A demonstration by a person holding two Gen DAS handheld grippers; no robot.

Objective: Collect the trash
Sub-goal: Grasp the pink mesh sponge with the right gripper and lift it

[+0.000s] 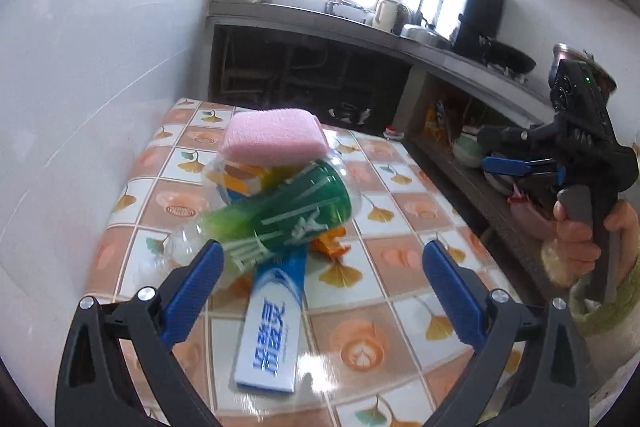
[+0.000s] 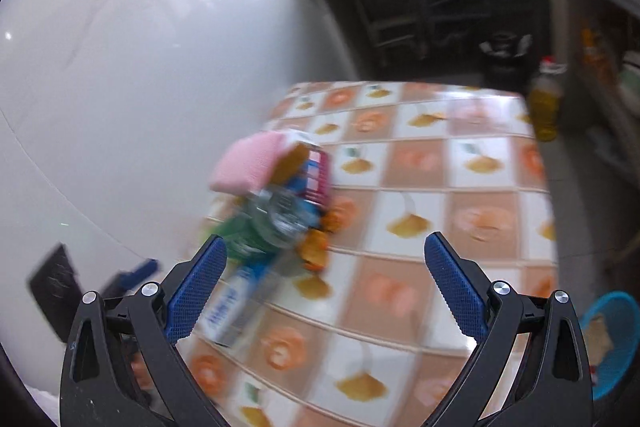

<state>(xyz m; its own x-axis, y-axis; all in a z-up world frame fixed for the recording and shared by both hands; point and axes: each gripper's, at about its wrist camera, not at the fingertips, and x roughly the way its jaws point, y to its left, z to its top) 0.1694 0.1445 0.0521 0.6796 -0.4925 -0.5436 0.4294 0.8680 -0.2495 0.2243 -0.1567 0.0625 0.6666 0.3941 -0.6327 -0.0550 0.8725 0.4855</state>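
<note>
A trash pile lies on the tiled table by the white wall: a clear plastic bottle with a green label, a blue-and-white toothpaste box, orange wrappers and a pink sponge on top. My left gripper is open, its fingers either side of the bottle's near end. My right gripper is open above the table, the blurred pile by its left finger. The right gripper also shows in the left wrist view, held in a hand to the right.
A blue basket stands on the floor right of the table. A bottle of yellow oil stands beyond the table's far corner. A long counter with pots, a kettle and shelves runs along the back and right.
</note>
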